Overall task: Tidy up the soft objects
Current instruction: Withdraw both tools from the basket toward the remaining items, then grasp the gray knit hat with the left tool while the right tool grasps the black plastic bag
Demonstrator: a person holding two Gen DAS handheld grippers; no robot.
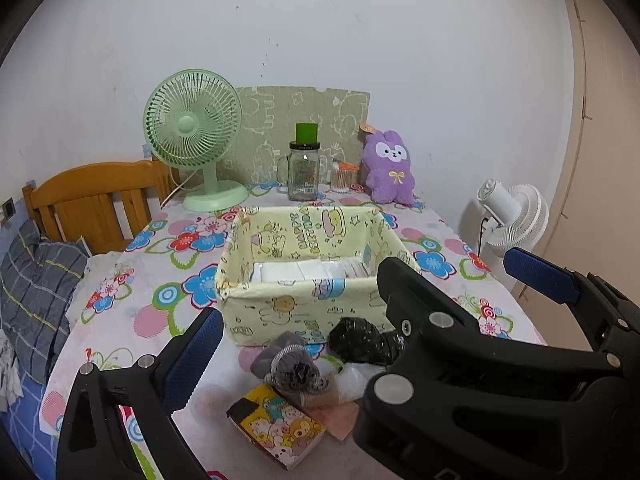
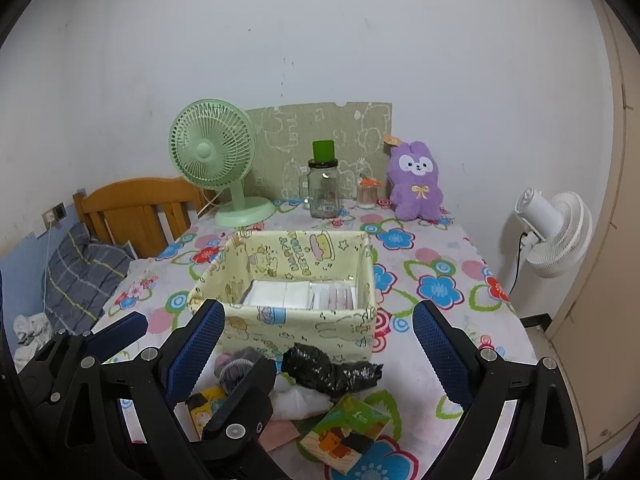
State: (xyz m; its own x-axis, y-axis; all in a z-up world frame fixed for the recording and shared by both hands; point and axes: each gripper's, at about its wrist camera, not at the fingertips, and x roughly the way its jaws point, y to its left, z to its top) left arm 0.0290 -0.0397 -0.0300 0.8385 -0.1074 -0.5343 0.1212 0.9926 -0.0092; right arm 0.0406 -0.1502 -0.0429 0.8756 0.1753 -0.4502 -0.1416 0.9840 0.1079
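Between open right tongs (image 2: 320,344), black bundle (image 2: 332,368)

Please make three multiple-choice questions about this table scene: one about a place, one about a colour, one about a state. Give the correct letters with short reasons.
1. Where does the black bag lie?
A. inside the basket
B. on the table in front of the basket
C. beside the purple plush

2. What colour is the desk fan at the back?
A. green
B. red
C. black

3. How is the right gripper?
A. shut on the black bag
B. shut on a tissue pack
C. open, holding nothing

Answers: 1 B, the bag rests on the cloth just before the basket. 2 A, its cage and base are pale green. 3 C, its fingers stand wide apart with nothing between.
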